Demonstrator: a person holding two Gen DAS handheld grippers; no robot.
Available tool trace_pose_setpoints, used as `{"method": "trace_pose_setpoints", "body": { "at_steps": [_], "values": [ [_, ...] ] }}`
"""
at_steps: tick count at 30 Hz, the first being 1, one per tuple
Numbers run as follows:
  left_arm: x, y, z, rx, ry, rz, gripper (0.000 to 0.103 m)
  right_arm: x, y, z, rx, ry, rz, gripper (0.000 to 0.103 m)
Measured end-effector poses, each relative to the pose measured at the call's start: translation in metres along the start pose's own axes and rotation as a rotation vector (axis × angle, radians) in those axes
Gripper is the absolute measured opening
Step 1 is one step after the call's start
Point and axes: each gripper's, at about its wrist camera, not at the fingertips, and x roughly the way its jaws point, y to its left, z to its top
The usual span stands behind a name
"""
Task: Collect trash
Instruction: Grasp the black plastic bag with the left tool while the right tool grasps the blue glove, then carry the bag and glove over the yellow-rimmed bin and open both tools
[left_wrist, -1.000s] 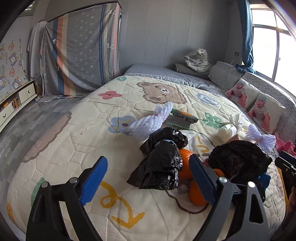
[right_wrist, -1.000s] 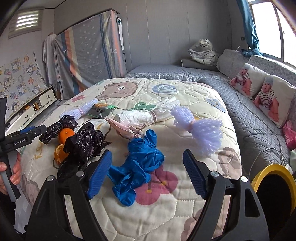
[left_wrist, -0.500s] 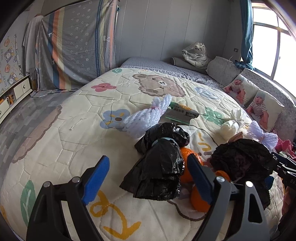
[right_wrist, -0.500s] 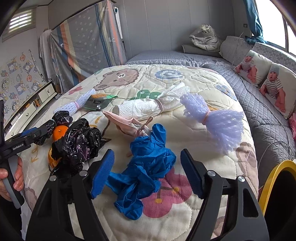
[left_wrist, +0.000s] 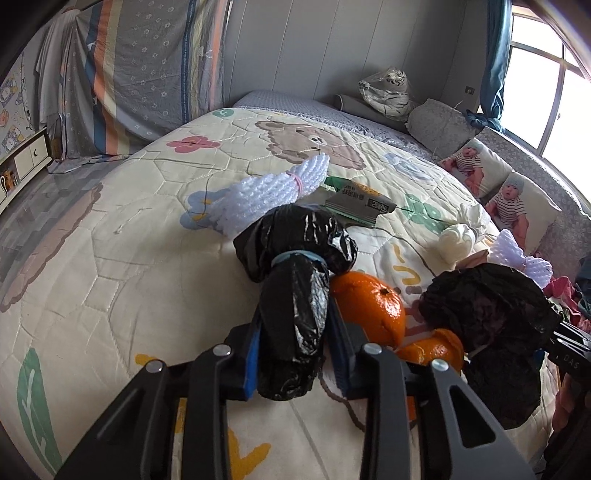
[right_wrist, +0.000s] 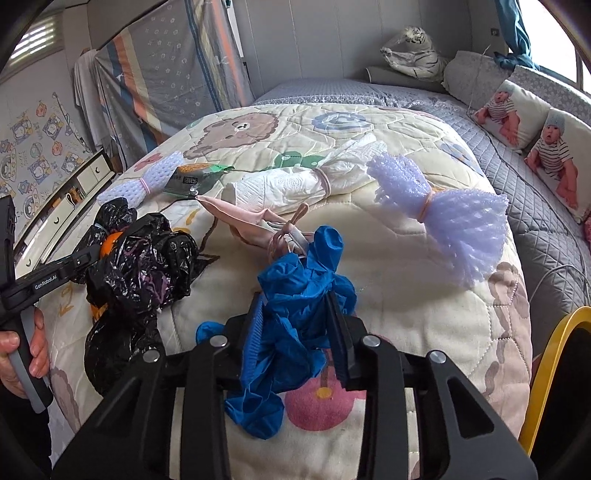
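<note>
Both jaws just closed: left gripper (left_wrist: 295, 354) clamps tied black plastic bag bundle (left_wrist: 295, 295), right gripper (right_wrist: 295, 332) clamps crumpled blue rubber glove (right_wrist: 295, 325), on quilted bed (right_wrist: 406, 295)

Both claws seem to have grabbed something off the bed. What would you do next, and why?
Probably lift both straight up. The left gripper has just closed on the tied black bag, the right gripper on the crumpled blue gloves, yet both items lie on the quilt. Raising them would clear the orange before heading, I guess, to the yellow-rimmed bin.
</note>
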Motion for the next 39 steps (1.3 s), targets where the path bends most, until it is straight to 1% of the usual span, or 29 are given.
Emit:
{"method": "trace_pose_setpoints", "body": {
  "at_steps": [2,5,8,12,14,17,20,22,26,32,35,39],
  "values": [
    [-0.001,0.000,0.000,-0.004,-0.004,-0.002,0.024,0.000,0.002,0.000,-0.015,0.001,-0.012,0.021],
    [-0.005,0.001,-0.001,-0.004,-0.013,0.000,0.022,-0.001,0.002,-0.001,-0.022,0.000,-0.019,0.016],
    [-0.012,0.004,-0.003,-0.014,-0.031,-0.002,0.021,-0.007,0.000,-0.002,-0.012,-0.020,-0.022,0.013],
    [-0.027,0.009,-0.006,-0.024,-0.085,0.005,0.021,-0.023,-0.007,-0.002,0.015,-0.057,-0.015,0.011],
    [-0.035,0.012,-0.007,-0.042,-0.102,0.009,0.021,-0.033,-0.009,-0.002,0.022,-0.084,-0.017,0.011],
    [-0.048,0.015,-0.008,-0.068,-0.136,0.000,0.021,-0.047,-0.014,-0.003,0.037,-0.098,0.002,0.011],
    [-0.066,0.012,-0.009,-0.066,-0.193,0.027,0.021,-0.059,-0.018,-0.006,0.050,-0.114,0.012,0.011],
    [-0.078,0.009,-0.009,-0.062,-0.225,0.028,0.021,-0.069,-0.021,-0.009,0.059,-0.135,0.016,0.011],
    [-0.097,-0.003,-0.006,-0.049,-0.265,0.022,0.021,-0.088,-0.025,-0.011,0.076,-0.178,0.017,0.011],
    [-0.118,-0.036,-0.004,0.025,-0.317,0.005,0.021,-0.105,-0.037,-0.018,0.108,-0.203,0.031,0.011],
    [-0.121,-0.054,-0.003,0.044,-0.310,-0.031,0.021,-0.113,-0.043,-0.024,0.117,-0.216,0.021,0.011],
    [-0.121,-0.082,-0.003,0.096,-0.306,-0.066,0.021,-0.123,-0.055,-0.030,0.140,-0.229,0.010,0.011]
  ]
}}
